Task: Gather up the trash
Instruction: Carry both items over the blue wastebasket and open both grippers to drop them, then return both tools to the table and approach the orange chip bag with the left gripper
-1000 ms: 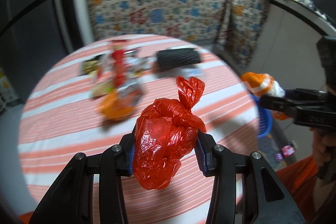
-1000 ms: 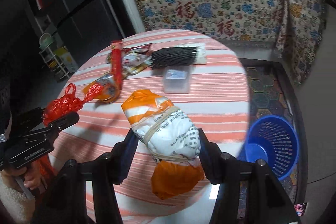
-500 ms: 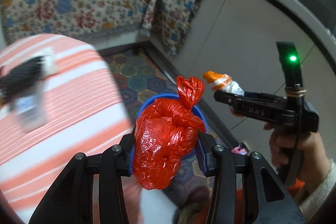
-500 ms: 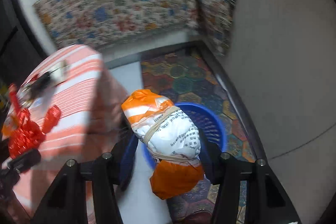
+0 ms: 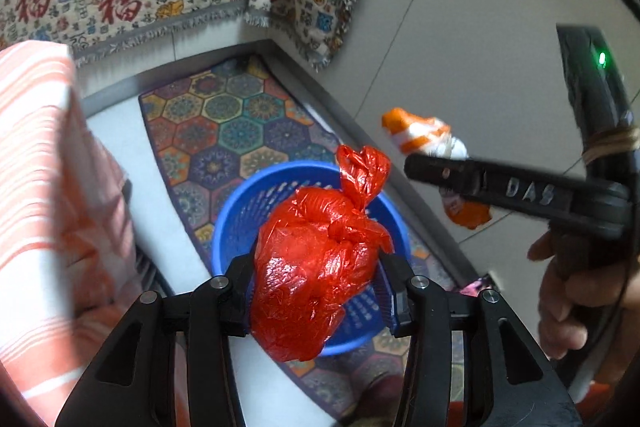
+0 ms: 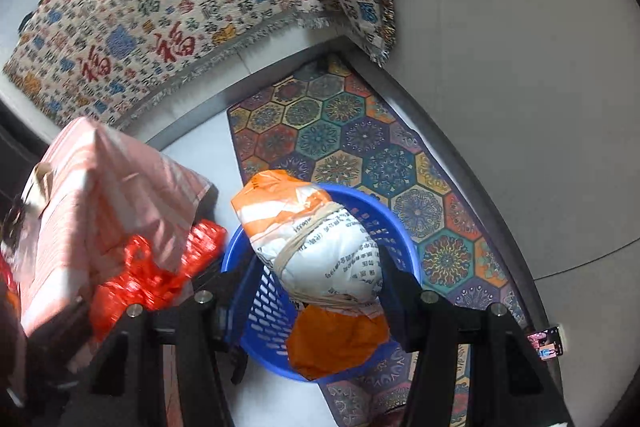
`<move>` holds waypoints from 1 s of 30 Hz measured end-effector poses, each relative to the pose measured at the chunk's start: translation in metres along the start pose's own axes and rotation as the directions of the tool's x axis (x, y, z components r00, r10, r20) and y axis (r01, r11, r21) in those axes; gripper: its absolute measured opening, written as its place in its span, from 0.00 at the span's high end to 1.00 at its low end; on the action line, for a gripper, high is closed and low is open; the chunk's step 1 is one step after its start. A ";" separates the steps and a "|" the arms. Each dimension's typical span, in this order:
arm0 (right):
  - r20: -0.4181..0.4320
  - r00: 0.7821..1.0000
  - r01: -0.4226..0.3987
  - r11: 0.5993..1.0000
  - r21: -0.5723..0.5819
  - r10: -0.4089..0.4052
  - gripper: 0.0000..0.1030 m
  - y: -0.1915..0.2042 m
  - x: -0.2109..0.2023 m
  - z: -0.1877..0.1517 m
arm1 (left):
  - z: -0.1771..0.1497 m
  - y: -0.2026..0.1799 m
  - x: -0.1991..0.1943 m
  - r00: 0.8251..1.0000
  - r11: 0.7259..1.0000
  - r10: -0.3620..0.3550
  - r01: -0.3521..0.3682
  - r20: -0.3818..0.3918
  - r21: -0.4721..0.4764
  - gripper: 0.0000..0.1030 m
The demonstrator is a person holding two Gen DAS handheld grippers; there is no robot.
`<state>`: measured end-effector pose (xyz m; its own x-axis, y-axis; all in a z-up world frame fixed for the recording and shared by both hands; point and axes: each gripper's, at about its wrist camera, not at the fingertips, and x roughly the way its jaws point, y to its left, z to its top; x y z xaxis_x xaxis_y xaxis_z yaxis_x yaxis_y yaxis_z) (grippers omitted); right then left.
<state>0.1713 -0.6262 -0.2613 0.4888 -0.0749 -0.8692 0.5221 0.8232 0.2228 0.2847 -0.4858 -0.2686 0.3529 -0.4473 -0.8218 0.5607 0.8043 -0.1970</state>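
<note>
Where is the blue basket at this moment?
In both wrist views the blue basket stands on the patterned mat on the floor, right of the striped tablecloth, behind the red bag and the orange-and-white bundle.

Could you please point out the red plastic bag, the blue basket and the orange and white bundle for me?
red plastic bag (image 5: 316,267): left wrist view, crinkled middle of its body.
blue basket (image 5: 236,215): left wrist view, slotted inner wall.
orange and white bundle (image 6: 328,255): right wrist view, white printed middle.
</note>
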 end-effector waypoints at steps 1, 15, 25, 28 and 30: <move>-0.002 1.000 -0.008 1.000 0.013 0.008 0.43 -0.003 0.004 0.003 | 0.001 0.000 0.003 1.000 1.000 0.005 -0.005 -0.002 0.002 0.49; 0.104 0.995 0.001 1.000 0.009 -0.001 0.36 0.003 -0.022 0.014 | 0.003 0.005 -0.036 0.995 1.000 0.007 -0.004 0.096 -0.025 0.19; 0.353 0.934 0.039 0.969 -0.245 0.052 0.32 0.115 -0.112 -0.019 | -0.082 0.071 -0.200 0.979 0.991 0.114 -0.099 0.171 -0.090 0.06; 0.332 0.934 -0.009 0.941 -0.338 0.129 0.31 0.171 -0.121 -0.050 | -0.121 0.117 -0.229 0.966 0.967 0.231 -0.215 0.118 -0.135 0.06; 0.277 0.944 -0.052 0.908 -0.415 0.181 0.31 0.214 -0.119 -0.079 | -0.146 0.147 -0.246 0.946 0.944 0.307 -0.290 0.102 -0.158 0.06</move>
<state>0.1697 -0.3969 -0.1449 0.7494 -0.0778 -0.6575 0.1586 0.9853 0.0641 0.1708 -0.2001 -0.1731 0.5827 -0.2158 -0.7835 0.3086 0.9506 -0.0323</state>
